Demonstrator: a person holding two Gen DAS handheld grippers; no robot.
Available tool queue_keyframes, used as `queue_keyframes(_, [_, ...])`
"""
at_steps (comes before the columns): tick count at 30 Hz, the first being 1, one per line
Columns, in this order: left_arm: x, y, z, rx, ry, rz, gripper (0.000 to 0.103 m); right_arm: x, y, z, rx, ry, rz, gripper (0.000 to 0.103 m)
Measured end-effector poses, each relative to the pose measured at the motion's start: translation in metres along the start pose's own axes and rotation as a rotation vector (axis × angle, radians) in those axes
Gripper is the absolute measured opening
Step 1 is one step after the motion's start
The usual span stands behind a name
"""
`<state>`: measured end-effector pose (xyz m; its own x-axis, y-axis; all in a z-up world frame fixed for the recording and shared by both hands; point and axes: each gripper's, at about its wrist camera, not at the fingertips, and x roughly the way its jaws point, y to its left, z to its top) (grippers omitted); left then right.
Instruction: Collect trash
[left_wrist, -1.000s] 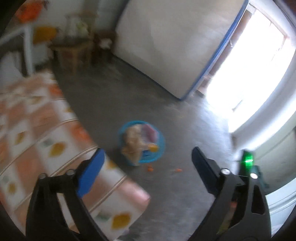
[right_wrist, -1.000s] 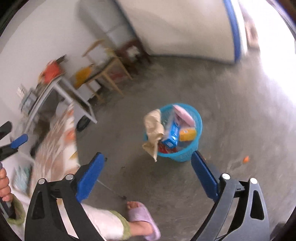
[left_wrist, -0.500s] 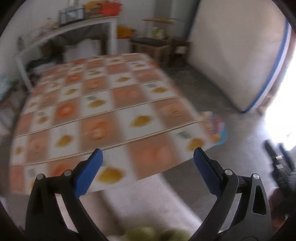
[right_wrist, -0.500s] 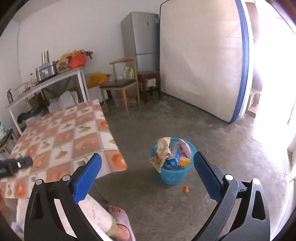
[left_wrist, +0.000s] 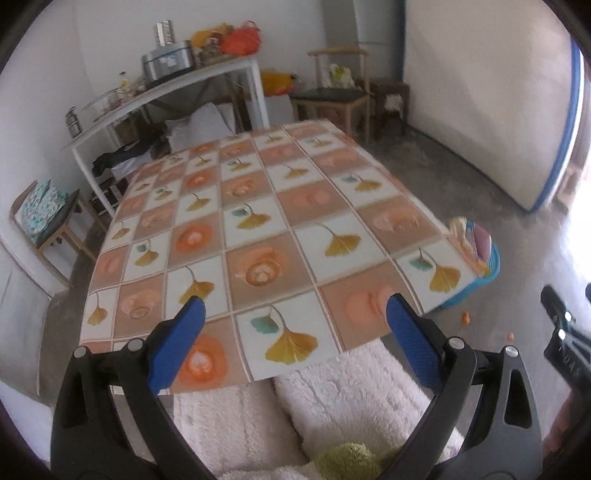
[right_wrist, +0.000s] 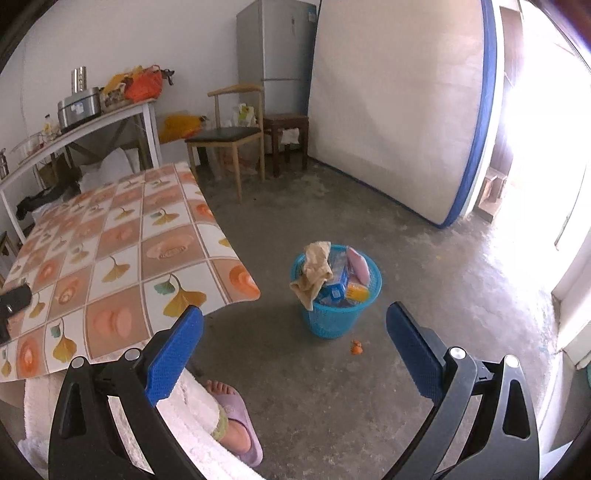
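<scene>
Daylit room, blown out to the right of both grippers

Strong daylight floods in from a doorway (right_wrist: 546, 122) right of the right gripper (right_wrist: 293, 341), bleaching it white and laying glare on the floor (right_wrist: 491, 258). The basket (right_wrist: 334, 295) casts a soft shadow leftward. Both fisheye views bend straight lines and go black at the corners; the left view is slightly softer, the worktop (left_wrist: 258, 221) evenly lit.
</scene>
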<state>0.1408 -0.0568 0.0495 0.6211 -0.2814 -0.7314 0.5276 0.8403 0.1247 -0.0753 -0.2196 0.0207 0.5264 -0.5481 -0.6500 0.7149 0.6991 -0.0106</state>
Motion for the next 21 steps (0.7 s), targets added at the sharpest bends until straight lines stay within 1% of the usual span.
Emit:
queue_keyframes(4, [0.004,-0.007,-0.004,0.015,0.013,-0.001,0.095,0.002,0.003,-0.003,-0.006,0.020,0.004,0.097])
queue_keyframes(7, [0.007,-0.007,-0.004,0.002,0.025,-0.009,0.094,0.005,0.006,-0.002,-0.007,0.034,0.023,0.097])
queue_keyframes(10, [0.010,-0.005,-0.003,-0.010,0.022,0.003,0.095,0.007,0.009,0.000,-0.003,0.037,0.035,0.097])
queue_keyframes(13, [0.013,-0.003,-0.003,-0.024,0.032,-0.004,0.095,0.012,0.008,-0.001,0.012,0.047,0.046,0.097])
queue_keyframes(17, [0.020,-0.003,-0.004,-0.023,0.048,-0.007,0.095,0.026,0.011,-0.001,0.039,0.091,0.060,0.097])
queue_keyframes(21, [0.028,-0.003,-0.003,-0.021,0.059,-0.019,0.095,0.032,0.014,-0.002,0.051,0.095,0.065,0.097])
